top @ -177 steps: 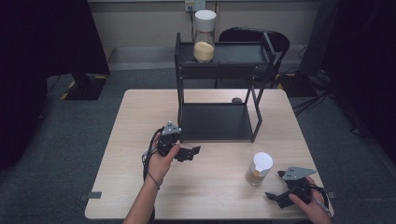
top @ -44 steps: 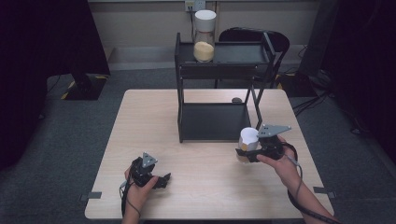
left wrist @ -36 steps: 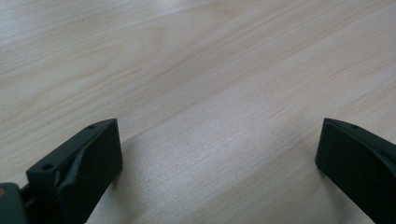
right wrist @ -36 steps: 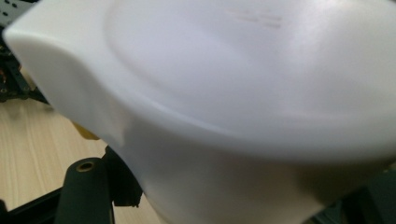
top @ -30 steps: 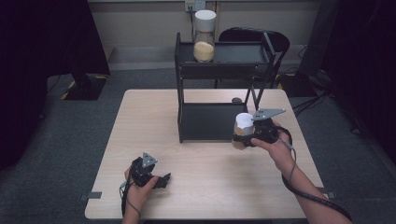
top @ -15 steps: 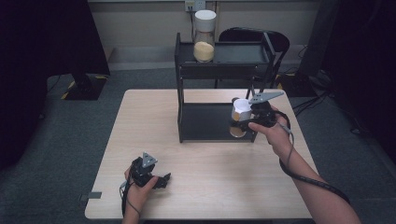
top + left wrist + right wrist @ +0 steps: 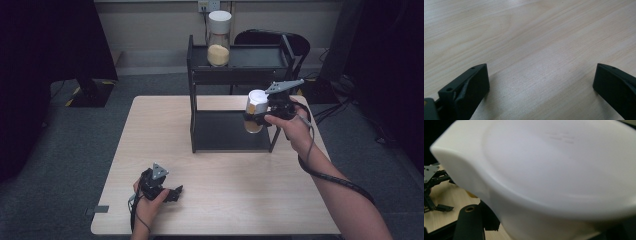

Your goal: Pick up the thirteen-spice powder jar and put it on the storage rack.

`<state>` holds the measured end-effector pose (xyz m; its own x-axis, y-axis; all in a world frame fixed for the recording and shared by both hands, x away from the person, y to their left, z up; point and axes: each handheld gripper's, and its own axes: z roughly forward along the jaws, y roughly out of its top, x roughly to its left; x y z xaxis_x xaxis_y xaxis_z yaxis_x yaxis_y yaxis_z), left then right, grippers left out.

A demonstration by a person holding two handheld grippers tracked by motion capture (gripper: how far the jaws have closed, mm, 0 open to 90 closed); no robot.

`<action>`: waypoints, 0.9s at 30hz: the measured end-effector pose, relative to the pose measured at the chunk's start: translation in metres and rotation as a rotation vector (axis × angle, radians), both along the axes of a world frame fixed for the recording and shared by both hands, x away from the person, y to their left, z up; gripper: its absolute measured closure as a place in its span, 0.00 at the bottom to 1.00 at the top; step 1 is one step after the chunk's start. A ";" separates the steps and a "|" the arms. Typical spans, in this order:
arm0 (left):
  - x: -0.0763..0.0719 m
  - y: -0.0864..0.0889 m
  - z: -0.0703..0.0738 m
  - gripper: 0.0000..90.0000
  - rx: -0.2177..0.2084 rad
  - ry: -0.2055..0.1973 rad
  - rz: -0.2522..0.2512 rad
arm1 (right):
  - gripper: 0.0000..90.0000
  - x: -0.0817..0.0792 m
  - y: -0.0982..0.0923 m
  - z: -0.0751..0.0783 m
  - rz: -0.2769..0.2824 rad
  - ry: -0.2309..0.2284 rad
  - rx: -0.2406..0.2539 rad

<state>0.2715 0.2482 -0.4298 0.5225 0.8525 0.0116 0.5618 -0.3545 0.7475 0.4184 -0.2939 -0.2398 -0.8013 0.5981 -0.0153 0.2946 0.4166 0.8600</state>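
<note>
Item: small jar with white lid (image 7: 255, 111), tan contents in its lower part, long axis near upright with the lid uppermost. Location: held off the table (image 7: 220, 200) at the front right of the black two-tier shelf rack (image 7: 235, 75), about level with the gap between its tiers and just at the right front post; from table centre it lies toward 1 o'clock. Holder: right gripper (image 7: 267, 110), jaws closed on the jar body from its 3 o'clock side, lid large and blurred directly ahead in the right gripper view (image 7: 554, 170). Key relation: lower shelf opening lies toward 11 o'clock from the jar, so a placement there would likely run forward and left; the right hand is by far the nearer. Companion item: taller white-lidded jar (image 7: 219, 39) on the top shelf, 12 o'clock. Left gripper (image 7: 167, 192): resting on the table at 7 o'clock, jaws spread wide, nothing between them, bare wood ahead
</note>
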 end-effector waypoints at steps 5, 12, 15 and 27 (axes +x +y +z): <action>0.000 0.000 0.000 0.00 0.000 0.000 0.000 | 0.34 0.003 0.001 0.018 -0.005 -0.005 0.002; 0.000 0.000 0.000 0.00 0.000 0.000 0.000 | 0.34 0.005 -0.001 0.039 -0.013 -0.024 0.012; 0.000 0.000 0.000 0.00 0.000 0.001 0.000 | 0.34 0.005 -0.001 0.050 -0.019 -0.035 0.014; 0.000 0.000 0.000 0.00 0.000 0.001 0.000 | 0.34 0.011 -0.002 0.082 -0.050 -0.047 0.018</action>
<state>0.2716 0.2482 -0.4296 0.5225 0.8525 0.0114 0.5623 -0.3546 0.7471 0.4298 -0.2960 -0.1574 -0.7690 0.6380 -0.0410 0.2735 0.3863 0.8809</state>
